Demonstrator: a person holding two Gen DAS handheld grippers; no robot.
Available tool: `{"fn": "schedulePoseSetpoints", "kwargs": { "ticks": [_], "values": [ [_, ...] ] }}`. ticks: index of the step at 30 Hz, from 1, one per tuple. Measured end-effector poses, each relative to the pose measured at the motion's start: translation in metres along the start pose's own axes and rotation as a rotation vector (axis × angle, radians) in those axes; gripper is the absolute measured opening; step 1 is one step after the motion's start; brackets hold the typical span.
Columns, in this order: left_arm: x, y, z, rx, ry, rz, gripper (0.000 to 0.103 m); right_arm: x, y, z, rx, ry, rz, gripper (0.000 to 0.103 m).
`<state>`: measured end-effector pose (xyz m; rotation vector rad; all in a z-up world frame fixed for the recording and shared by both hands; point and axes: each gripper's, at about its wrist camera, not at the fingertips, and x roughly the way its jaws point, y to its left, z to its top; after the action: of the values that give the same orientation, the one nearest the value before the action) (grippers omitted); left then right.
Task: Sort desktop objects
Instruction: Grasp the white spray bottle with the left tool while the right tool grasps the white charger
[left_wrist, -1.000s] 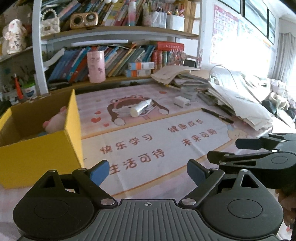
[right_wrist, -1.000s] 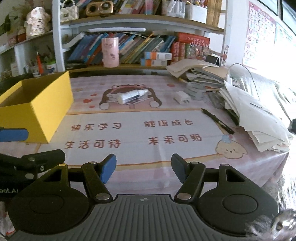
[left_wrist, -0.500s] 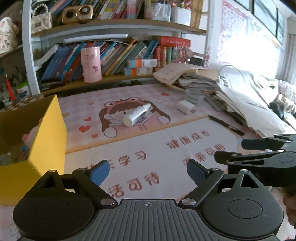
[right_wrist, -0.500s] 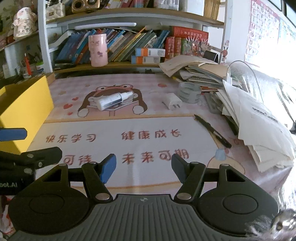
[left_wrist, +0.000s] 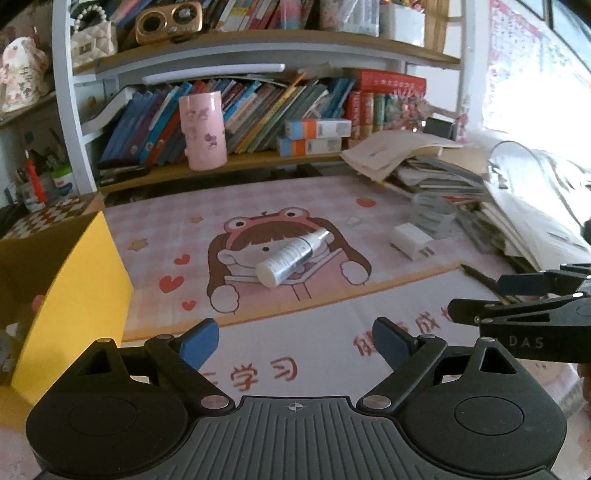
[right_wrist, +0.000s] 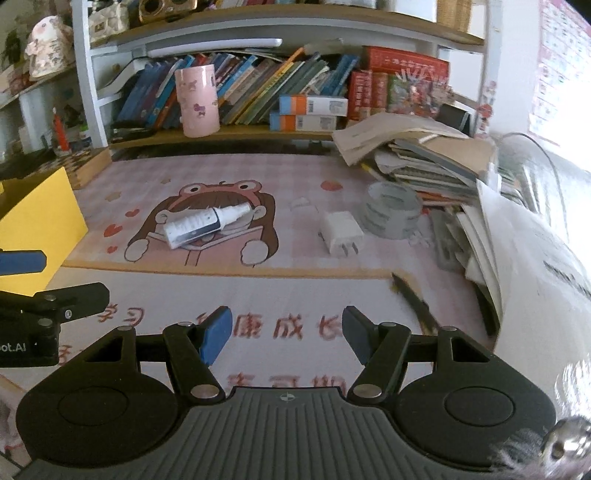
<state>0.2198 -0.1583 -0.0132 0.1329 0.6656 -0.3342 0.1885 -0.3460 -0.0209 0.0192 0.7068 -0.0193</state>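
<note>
At the left edge, the yellow box (left_wrist: 74, 295) is cropped.

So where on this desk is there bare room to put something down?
The printed mat lies bare in front, between the yellow box and the pen. There is another gap between the spray bottle and the charger. The right side is crowded: tape roll and paper pile.
</note>
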Motion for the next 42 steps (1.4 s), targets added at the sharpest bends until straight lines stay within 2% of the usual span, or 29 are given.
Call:
{"fn": "schedulePoseSetpoints", "kwargs": {
  "ticks": [6,14,20,22,25,30,31,36,40,42],
  "values": [
    [0.029,-0.006,0.015,0.0,0.01,0.04,0.092,0.033,-0.024,0.018,-0.022,0.003,0.033,0.063],
    [0.076,-0.007,0.034,0.007,0.037,0.048,0.09,0.081,-0.05,0.042,-0.047,0.021,0.04,0.063],
    [0.114,-0.004,0.043,0.022,0.075,0.048,0.086,0.113,-0.061,0.055,-0.049,0.05,0.047,0.063],
    [0.125,0.0,0.047,-0.009,0.1,0.062,0.085,0.123,-0.064,0.06,-0.048,0.058,0.047,0.063],
    [0.139,0.006,0.052,-0.049,0.118,0.069,0.079,0.137,-0.068,0.066,-0.044,0.07,0.044,0.062],
    [0.164,0.005,0.057,-0.017,0.149,0.07,0.076,0.158,-0.076,0.074,-0.027,0.091,0.042,0.06],
    [0.169,0.005,0.058,-0.009,0.157,0.068,0.073,0.162,-0.077,0.076,-0.025,0.095,0.043,0.06],
    [0.186,0.005,0.058,0.01,0.184,0.065,0.068,0.177,-0.081,0.081,-0.016,0.119,0.056,0.052],
    [0.19,0.008,0.058,-0.004,0.174,0.039,0.062,0.184,-0.083,0.081,-0.01,0.139,0.072,0.047],
    [0.189,0.009,0.057,-0.002,0.166,0.015,0.052,0.184,-0.083,0.08,-0.013,0.132,0.074,0.046]
  ]
}}
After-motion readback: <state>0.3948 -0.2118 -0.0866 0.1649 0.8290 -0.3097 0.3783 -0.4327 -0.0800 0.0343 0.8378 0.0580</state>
